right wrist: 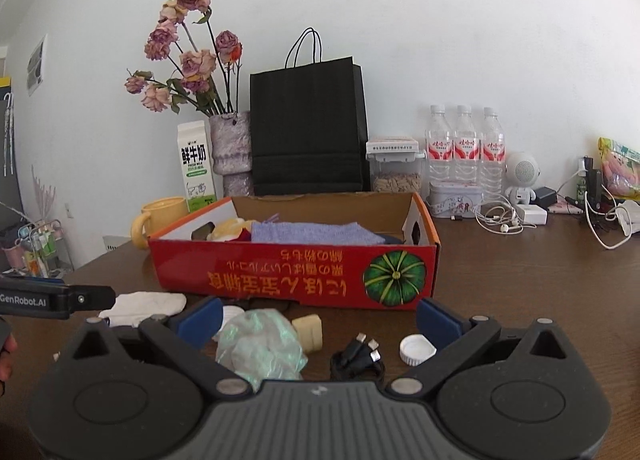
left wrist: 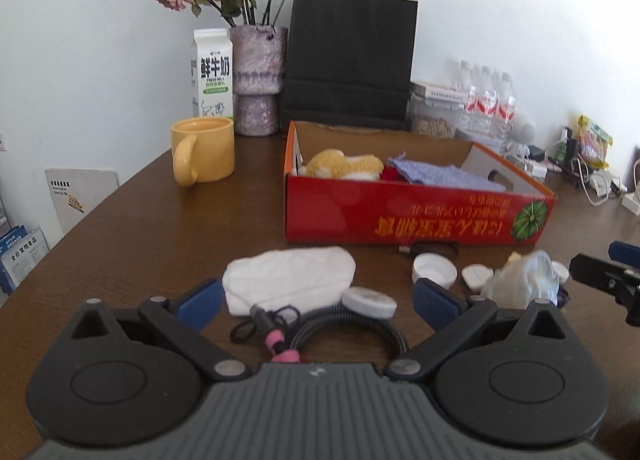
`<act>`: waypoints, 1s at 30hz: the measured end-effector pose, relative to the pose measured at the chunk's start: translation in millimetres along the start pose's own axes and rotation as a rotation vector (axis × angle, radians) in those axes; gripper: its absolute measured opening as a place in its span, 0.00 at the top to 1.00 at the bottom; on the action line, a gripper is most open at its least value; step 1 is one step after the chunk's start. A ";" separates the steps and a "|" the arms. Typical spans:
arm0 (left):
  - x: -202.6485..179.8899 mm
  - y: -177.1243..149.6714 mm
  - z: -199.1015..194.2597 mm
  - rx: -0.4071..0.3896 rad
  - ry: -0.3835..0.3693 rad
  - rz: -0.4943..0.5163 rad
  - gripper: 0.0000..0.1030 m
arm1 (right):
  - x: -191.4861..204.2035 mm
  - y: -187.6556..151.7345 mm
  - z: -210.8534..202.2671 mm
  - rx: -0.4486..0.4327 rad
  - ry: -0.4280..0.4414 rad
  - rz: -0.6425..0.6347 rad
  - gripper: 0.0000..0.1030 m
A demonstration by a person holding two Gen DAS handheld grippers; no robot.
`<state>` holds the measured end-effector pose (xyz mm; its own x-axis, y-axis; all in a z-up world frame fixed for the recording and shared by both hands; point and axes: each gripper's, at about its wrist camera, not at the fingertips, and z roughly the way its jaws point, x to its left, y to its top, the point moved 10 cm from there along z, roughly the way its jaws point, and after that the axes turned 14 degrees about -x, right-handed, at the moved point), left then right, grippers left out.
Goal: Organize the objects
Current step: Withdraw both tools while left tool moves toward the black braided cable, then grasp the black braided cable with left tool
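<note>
Both your grippers open wide, empty, low over the brown table (left wrist: 140,228).

Your left gripper (left wrist: 316,302) hovers over white folded cloth (left wrist: 290,280), round white lid (left wrist: 370,302) and coiled cable (left wrist: 348,326). Your right gripper (right wrist: 318,320) hangs over crumpled plastic bag (right wrist: 260,344), black cable bundle (right wrist: 358,356), white cap (right wrist: 416,348). Red box (right wrist: 296,276) sits just behind the clutter, purple cloth (right wrist: 312,232) and yellow plush (left wrist: 340,164) inside. Yellow mug (left wrist: 204,156) left of box.
</note>
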<state>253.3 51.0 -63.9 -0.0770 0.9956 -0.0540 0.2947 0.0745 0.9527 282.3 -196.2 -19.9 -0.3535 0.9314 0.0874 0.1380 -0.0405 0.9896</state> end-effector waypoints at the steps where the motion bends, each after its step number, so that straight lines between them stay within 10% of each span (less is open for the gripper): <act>1: -1.8 -5.6 -1.5 0.021 -0.017 0.008 0.00 | 0.7 -2.1 -3.6 0.007 -0.001 0.001 0.00; 12: -22.2 -45.3 32.1 0.205 0.000 0.061 0.00 | 7.1 -13.3 -33.4 0.040 0.003 0.033 0.00; 30: -82.3 -43.3 -44.8 0.048 -0.235 0.178 0.09 | 25.9 -15.6 -67.5 0.043 0.058 0.046 0.00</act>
<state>204.2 -36.8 -87.3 0.2007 0.9788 0.0401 0.3289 -0.1059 0.9384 208.5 -195.9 -25.4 -0.3988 0.9062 0.1404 0.1941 -0.0663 0.9787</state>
